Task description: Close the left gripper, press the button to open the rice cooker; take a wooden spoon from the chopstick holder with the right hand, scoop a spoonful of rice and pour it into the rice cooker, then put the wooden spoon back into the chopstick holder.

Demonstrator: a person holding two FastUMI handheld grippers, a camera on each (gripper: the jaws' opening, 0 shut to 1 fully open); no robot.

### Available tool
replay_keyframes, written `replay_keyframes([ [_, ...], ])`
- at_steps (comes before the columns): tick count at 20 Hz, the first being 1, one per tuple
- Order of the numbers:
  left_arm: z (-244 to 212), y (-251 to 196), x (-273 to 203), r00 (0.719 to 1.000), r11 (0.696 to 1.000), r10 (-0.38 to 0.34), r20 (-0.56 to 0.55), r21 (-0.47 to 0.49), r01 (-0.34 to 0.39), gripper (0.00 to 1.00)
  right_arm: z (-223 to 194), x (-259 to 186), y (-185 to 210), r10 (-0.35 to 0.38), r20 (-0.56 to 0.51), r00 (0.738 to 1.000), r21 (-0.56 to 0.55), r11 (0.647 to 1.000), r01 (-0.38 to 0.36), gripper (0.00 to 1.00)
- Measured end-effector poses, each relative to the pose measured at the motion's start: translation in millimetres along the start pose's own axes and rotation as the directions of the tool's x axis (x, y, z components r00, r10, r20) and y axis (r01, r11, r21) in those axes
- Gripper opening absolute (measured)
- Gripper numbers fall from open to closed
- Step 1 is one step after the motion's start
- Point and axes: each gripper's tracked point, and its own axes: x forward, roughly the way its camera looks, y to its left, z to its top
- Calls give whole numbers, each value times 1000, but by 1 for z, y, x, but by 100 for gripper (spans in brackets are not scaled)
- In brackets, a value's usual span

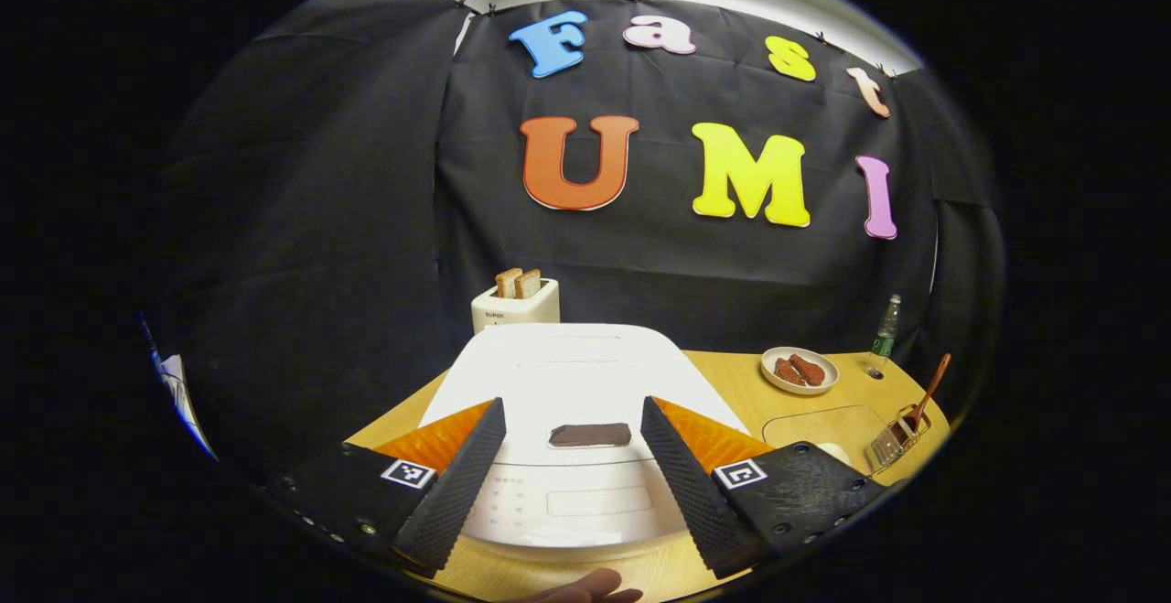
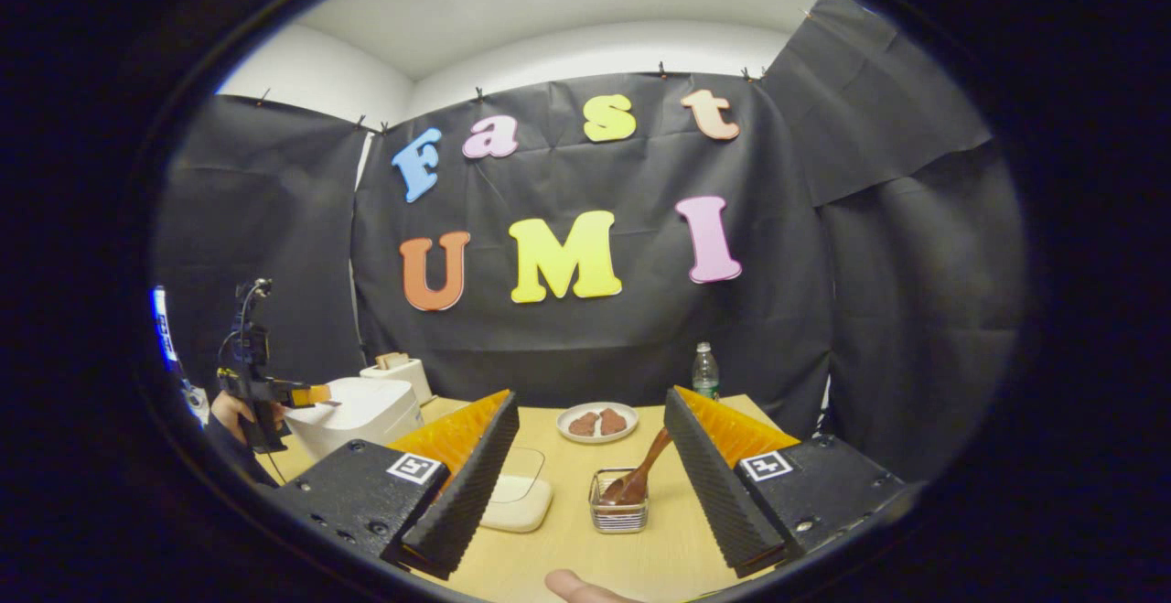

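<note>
Between the open left gripper (image 1: 572, 452) lies the rice cooker's button (image 1: 590, 435); right gripper (image 2: 591, 470) open, spoon (image 2: 640, 475) ahead.

The wooden table (image 2: 567, 548) holds a white rice cooker (image 1: 572, 383), a toaster (image 1: 515, 306) behind it, a plate (image 2: 597, 423) of brown food, a water bottle (image 2: 703, 371), a flat white box (image 2: 518, 502) and a wire holder (image 2: 618, 500) with a wooden spoon (image 2: 645, 473).

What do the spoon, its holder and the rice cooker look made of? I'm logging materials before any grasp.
Spoon: likely wood, reddish-brown and matte. Holder: apparently clear plastic or glass with ribbed walls, since the spoon's bowl shows through it. Rice cooker: seemingly smooth white plastic with a dull sheen, plus a dark button.
</note>
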Motion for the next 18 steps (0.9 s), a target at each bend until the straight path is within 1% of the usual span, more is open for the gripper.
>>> replay_keyframes([
  [1, 7, -2, -12, 1000, 1000, -3, 11, -2, 3, 95, 10, -8, 7, -10, 9, 1000, -2, 1000, 10, 100],
  [4, 24, -10, -50, 999, 1000, -11, 41, -8, 12, 95, 13, -9, 11, -26, 26, 999, -6, 1000, 26, 100],
  [7, 42, -20, -89, 997, 1000, -23, 78, -6, 24, 95, 24, -17, 22, -32, 50, 998, -13, 999, 32, 100],
  [10, 50, -35, -124, 994, 998, -53, 97, -15, 55, 95, 33, -23, 31, -40, 70, 997, -26, 999, 42, 100],
  [14, 65, -47, -158, 985, 997, -72, 154, -9, 75, 95, 34, -30, 43, -27, 79, 997, -22, 999, 29, 100],
  [18, 69, -58, -183, 974, 996, -85, 212, 34, 79, 95, 27, -28, 48, -20, 67, 998, -32, 999, 23, 100],
])
